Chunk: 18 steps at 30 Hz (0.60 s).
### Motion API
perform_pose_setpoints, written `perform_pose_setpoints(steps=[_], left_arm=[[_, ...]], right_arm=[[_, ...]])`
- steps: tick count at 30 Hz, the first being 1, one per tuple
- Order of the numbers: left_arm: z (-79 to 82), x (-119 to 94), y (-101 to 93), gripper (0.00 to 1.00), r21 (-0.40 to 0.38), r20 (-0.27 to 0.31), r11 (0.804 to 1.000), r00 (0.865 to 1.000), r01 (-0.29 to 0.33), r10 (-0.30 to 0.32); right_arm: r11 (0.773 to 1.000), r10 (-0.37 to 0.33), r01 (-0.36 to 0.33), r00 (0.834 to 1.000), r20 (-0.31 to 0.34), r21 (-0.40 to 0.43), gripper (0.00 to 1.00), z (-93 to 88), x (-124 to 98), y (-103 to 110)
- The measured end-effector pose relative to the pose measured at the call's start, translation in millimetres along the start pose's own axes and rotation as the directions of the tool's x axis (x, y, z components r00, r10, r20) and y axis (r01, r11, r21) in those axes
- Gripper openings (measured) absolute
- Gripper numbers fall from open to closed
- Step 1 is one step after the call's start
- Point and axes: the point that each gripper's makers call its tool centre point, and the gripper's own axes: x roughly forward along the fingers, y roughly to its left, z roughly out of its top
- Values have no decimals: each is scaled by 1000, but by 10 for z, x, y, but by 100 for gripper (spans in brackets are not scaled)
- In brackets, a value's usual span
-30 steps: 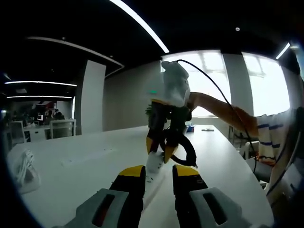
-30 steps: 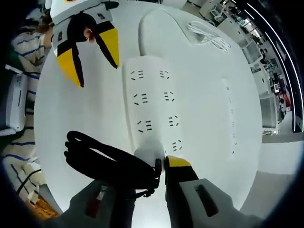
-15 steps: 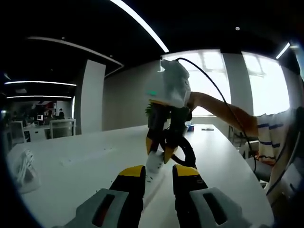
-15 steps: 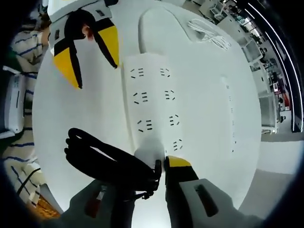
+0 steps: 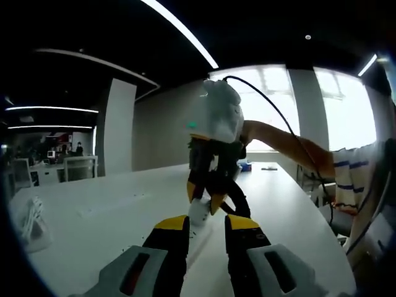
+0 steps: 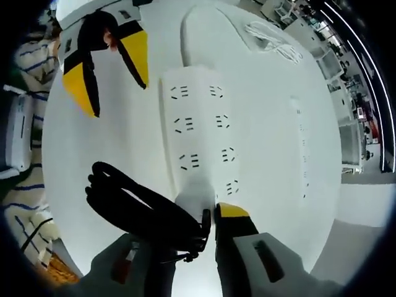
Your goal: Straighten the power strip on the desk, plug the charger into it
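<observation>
A white power strip (image 6: 201, 133) with several sockets lies lengthwise on the white desk (image 6: 266, 105), its cord (image 6: 185, 31) running off at the far end. My right gripper (image 6: 210, 213) is shut on a white charger (image 6: 195, 199) over the strip's near end. The charger's black cable (image 6: 136, 207) is looped beside it and hides the left jaw. My left gripper (image 6: 111, 74) hangs open just left of the strip's far end. In the left gripper view, my left gripper (image 5: 207, 228) is open low over the strip (image 5: 199, 242), facing the right gripper (image 5: 204, 199) and charger (image 5: 198, 213).
A coiled white cable (image 6: 269, 37) lies past the strip's far end, also seen as a white cable (image 5: 28, 219). A flush socket rail (image 6: 301, 148) runs along the desk. A person's striped sleeve (image 5: 359, 179) and the desk edge are to the right.
The right gripper with the charger has edged slightly left and lower over the strip's end. The left gripper stays open in nearly the same place.
</observation>
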Motion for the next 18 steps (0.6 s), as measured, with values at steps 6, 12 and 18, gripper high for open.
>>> perform_pose_setpoints(steps=[6,12,18], left_arm=[[3,18,-11,23,-6,3,1000,1000,4,-4],[7,22,-7,23,-3,1,1000,1000,4,-4],[-31,44,-16,23,-4,-11,1000,1000,6,-6]], right_arm=[[998,-45,36,987,-155,-56,21,41,11,-38],[999,-23,20,992,-121,-26,21,16,44,17],[999,-38,35,994,-103,-31,21,9,68,77]])
